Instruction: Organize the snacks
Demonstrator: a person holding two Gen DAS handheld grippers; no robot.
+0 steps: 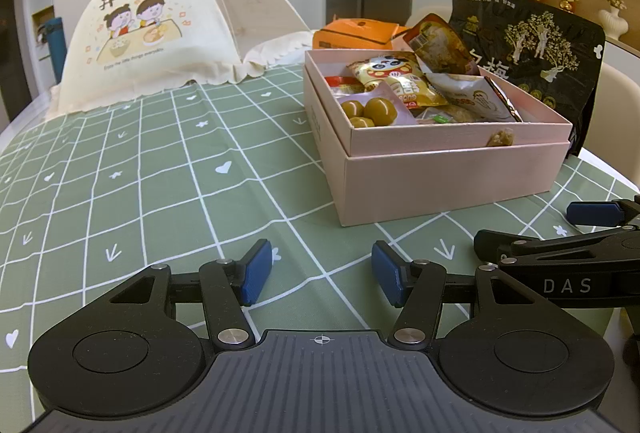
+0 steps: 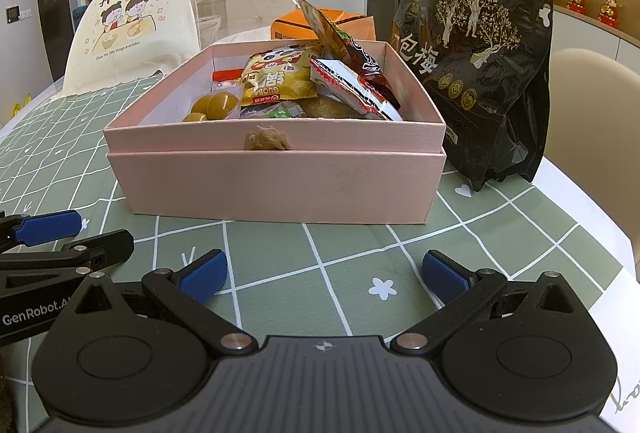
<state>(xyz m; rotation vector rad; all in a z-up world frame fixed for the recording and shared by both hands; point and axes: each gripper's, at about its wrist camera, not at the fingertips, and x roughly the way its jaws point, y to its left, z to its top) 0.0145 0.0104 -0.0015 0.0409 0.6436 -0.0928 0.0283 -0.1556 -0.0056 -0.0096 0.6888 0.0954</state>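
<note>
A pink box (image 1: 440, 177) (image 2: 280, 185) stands on the green checked tablecloth, holding several snack packets: a yellow panda bag (image 1: 396, 77) (image 2: 280, 81), a packet of round yellow sweets (image 1: 374, 111) (image 2: 214, 105) and a red-white packet (image 2: 352, 89). A large black plum bag (image 1: 532, 49) (image 2: 480, 65) stands beside the box on its right. My left gripper (image 1: 322, 273) is open and empty, low over the cloth in front of the box. My right gripper (image 2: 324, 273) is open and empty, also in front of the box. Each gripper shows at the edge of the other's view.
A cream mesh food cover (image 1: 152, 33) (image 2: 160, 17) with a cartoon print stands at the back left. An orange box (image 1: 356, 33) (image 2: 304, 25) sits behind the pink box. A beige chair back (image 2: 592, 121) stands at the table's right edge. Shelves with figurines line the far wall.
</note>
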